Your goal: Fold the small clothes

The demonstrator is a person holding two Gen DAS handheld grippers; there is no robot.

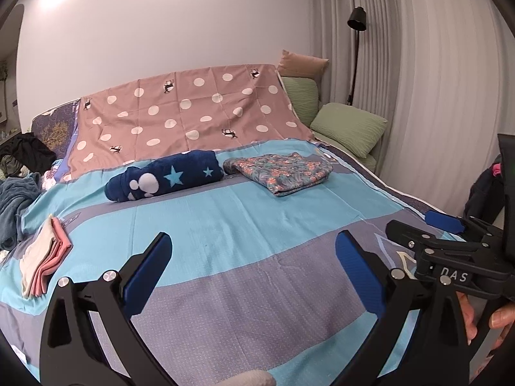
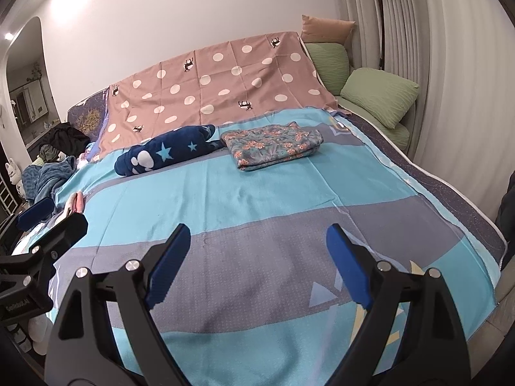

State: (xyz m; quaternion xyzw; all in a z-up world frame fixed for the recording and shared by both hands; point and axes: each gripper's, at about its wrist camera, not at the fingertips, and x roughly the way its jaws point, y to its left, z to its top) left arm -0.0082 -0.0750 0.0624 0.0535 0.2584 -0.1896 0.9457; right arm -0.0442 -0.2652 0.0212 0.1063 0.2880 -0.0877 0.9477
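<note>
Clothes, folded: three bundles lay on the bed (image 1: 244, 225), well apart. A floral garment (image 1: 279, 170) sat folded flat at the far right, a navy star-print fleece (image 1: 167, 178) rolled just beside it, and a pink-and-white stack (image 1: 43, 257) at the near left edge.
Clothes, unfolded: a loose heap (image 1: 16, 173) lay past the bed's left side; it looked untouched.
Left hand-held gripper (image 1: 254, 268): jaws wide, nothing between them, above bare bedspread.
Right hand-held gripper (image 2: 257, 263): jaws wide, likewise empty.
Progress: seemingly partway; three pieces done, the heap probably remained.
Next: likely fetching another garment.
</note>
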